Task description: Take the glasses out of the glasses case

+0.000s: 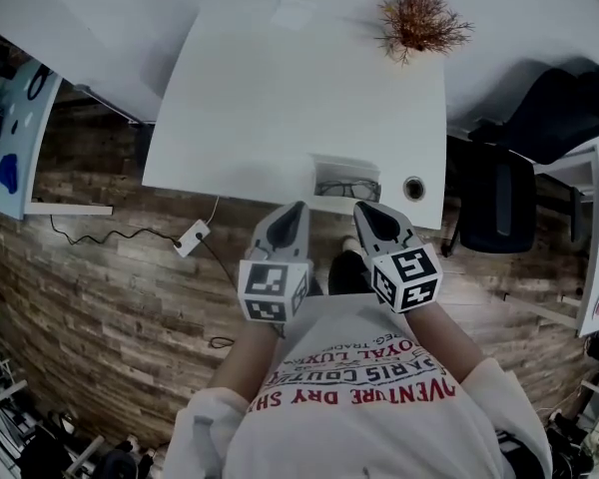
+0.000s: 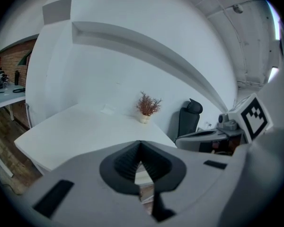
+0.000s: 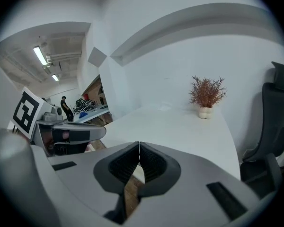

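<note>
— Where is the glasses case?
— At the near edge of the surface, with the glasses seen inside.
— And the grippers?
— Both the left gripper and the right gripper are clenched, empty, just before that edge.

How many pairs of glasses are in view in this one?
1. The dark-framed pair of glasses lies in the pale rectangular glasses case at the near edge of the white table; neither gripper view shows it.
</note>
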### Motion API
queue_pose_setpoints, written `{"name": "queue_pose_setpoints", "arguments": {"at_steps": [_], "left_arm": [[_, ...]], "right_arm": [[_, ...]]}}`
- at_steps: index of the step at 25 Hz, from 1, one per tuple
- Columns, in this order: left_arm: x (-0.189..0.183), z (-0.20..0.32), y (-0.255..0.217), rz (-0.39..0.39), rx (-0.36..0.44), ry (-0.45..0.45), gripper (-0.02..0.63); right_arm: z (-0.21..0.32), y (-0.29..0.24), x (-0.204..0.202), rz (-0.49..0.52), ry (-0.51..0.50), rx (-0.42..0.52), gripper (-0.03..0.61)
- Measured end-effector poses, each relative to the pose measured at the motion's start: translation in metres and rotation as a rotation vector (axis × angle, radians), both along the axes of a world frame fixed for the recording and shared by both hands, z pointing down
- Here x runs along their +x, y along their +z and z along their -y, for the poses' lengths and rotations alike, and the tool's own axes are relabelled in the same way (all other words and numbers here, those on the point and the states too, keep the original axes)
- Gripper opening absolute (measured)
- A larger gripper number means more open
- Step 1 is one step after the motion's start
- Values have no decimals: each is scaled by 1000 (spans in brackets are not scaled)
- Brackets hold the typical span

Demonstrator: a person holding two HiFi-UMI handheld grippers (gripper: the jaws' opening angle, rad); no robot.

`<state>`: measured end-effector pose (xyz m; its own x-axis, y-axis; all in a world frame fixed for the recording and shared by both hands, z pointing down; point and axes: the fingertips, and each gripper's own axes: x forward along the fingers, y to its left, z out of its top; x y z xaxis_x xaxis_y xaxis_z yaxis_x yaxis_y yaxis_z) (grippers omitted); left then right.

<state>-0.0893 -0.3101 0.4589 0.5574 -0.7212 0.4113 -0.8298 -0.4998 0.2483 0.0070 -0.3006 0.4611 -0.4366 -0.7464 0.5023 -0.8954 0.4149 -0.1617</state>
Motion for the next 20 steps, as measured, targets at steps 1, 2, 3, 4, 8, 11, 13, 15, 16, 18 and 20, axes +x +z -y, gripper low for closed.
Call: {"name": "queue_pose_setpoints", "arguments": {"at_steps": [1, 2, 3, 4, 8, 11, 13, 15, 16, 18, 20], "left_arm": [[0, 4, 4, -5, -15, -10, 0], [0, 8, 8, -15, -33, -26, 0], [0, 11, 12, -26, -51, -42, 0], [1, 14, 14, -32, -66, -58, 0], [9, 25, 23, -12, -97, -84, 0], [11, 29, 33, 14, -121, -101, 0], [13, 29, 44, 27, -149, -108, 1], [16, 27, 55, 35, -181, -111, 0], [17, 27, 59, 37, -194, -113, 0], [19, 25, 65, 42, -212, -125, 0], [19, 25, 69, 47, -222, -138, 0]], "right_arm": [[5, 3, 1, 1, -6, -6, 12], [10, 5, 2, 2, -17, -13, 12], [14, 8, 2, 4, -32, -23, 12], [18, 12, 2, 7, -50, -36, 12], [37, 29, 8, -9, -108, -107, 12], [48, 45, 11, -47, -143, -150, 12], [49, 59, 8, -75, -209, -192, 14], [49, 73, 4, -114, -296, -232, 15], [48, 79, 2, -142, -340, -244, 15], [47, 88, -1, -211, -425, -245, 15], [45, 95, -3, -289, -514, -234, 38]]}}
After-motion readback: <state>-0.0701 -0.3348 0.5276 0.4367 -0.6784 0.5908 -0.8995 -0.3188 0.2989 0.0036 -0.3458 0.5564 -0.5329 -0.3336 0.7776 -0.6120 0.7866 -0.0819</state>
